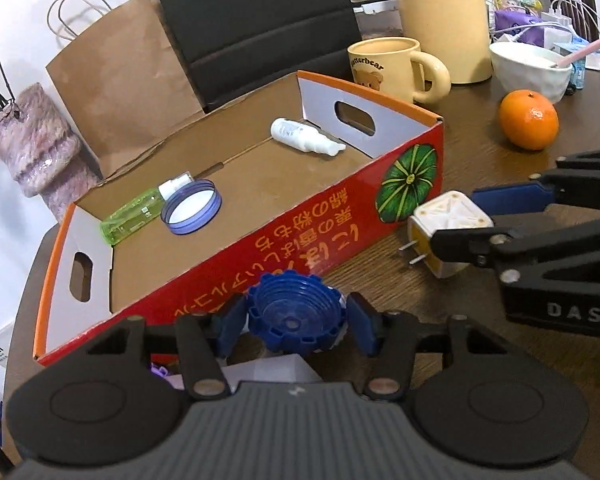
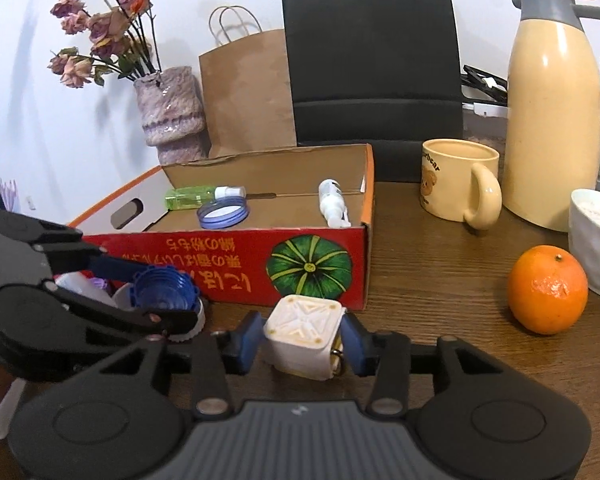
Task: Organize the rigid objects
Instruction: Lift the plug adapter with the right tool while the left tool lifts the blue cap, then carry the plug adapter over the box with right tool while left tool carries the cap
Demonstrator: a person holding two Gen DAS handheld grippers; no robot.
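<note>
The left gripper (image 1: 296,316) is clamping a ribbed blue plastic cap (image 1: 296,312) just outside the red cardboard box (image 1: 260,240), while the right gripper (image 2: 304,340) is pinching a cream cube-shaped plug adapter (image 2: 304,336) nearby on the wooden table (image 2: 440,280). The pads are catching only the cap's scalloped rim, so it is risking popping free or snagging the box wall.

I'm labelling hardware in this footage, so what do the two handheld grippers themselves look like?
Both look alike. The left gripper and right gripper each have a ribbed dark grey body with a small white mark, round black side discs, black linkage bars with silver pivot pins, and two fingers tipped with blue pads. White letters "DAS" show on the right gripper's side in the left wrist view. No cables or sleeves are visible.
</note>
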